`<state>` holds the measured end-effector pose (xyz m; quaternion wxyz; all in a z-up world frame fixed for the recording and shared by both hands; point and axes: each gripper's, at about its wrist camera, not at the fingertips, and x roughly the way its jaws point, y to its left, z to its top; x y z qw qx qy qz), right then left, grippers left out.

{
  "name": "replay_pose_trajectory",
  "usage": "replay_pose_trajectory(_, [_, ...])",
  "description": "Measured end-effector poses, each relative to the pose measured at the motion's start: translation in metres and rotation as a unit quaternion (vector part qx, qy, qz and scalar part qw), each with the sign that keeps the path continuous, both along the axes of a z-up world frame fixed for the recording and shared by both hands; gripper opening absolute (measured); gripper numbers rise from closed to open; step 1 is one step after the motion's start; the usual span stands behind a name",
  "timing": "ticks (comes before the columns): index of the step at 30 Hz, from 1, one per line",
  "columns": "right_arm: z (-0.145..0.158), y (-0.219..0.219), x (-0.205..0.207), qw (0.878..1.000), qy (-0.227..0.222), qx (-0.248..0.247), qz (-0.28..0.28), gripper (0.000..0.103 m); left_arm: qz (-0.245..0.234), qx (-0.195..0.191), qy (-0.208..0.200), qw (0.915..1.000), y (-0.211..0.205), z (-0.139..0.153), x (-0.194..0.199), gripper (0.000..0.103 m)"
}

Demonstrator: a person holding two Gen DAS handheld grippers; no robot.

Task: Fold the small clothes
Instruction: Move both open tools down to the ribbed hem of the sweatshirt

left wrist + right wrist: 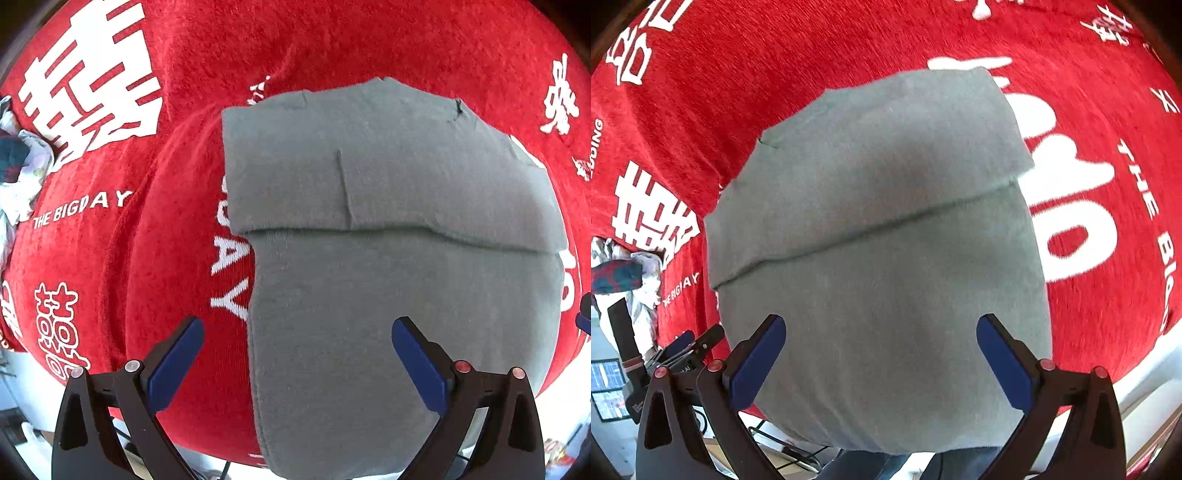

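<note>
Both grippers, left gripper (297, 363) and right gripper (881, 360), hang wide open and empty above the grey garment (388, 240), part-folded on the red cloth (177, 258) by its near edge; soft, light, limp, best pinched at corners.

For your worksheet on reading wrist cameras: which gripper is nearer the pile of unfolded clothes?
Left. The left gripper straddles the grey garment's pile-side edge; the right gripper hangs over its middle, farther from the pile.

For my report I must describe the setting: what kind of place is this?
Probably a home table used for folding: a red printed cloth covers it, a grey garment lies folded on it, and more crumpled clothes wait at its edge.
</note>
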<state>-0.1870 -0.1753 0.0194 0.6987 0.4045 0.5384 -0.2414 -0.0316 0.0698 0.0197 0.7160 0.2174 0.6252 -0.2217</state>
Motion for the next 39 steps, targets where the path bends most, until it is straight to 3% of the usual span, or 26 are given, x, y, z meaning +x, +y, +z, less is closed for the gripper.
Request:
replay_pose_trajectory(6, [-0.018, 0.012, -0.012, 1.0, 0.023, 0.022, 0.004, 0.103, 0.016, -0.008, 0.015, 0.9997, 0.015, -0.004, -0.007, 0.102])
replay_pose_trajectory(15, [-0.022, 0.005, -0.039, 0.999, 0.007, 0.034, 0.02, 0.103, 0.009, 0.01, 0.01, 0.9999, 0.025, -0.018, -0.042, 0.102])
replay_pose_trajectory(27, [-0.041, 0.006, -0.125, 0.996, -0.019, 0.083, 0.034, 0.103, 0.042, 0.014, 0.06, 0.9972, 0.073, -0.046, -0.11, 0.102])
replay_pose_trajectory(34, [-0.083, 0.026, -0.175, 0.989, -0.008, 0.142, 0.048, 0.101, 0.059, 0.012, 0.094, 0.9938, 0.102, -0.073, -0.147, 0.102])
replay_pose_trajectory(39, [-0.126, 0.045, -0.182, 0.984, 0.024, 0.159, 0.079, 0.084, 0.059, 0.017, 0.111, 0.9919, 0.111, -0.102, -0.163, 0.102])
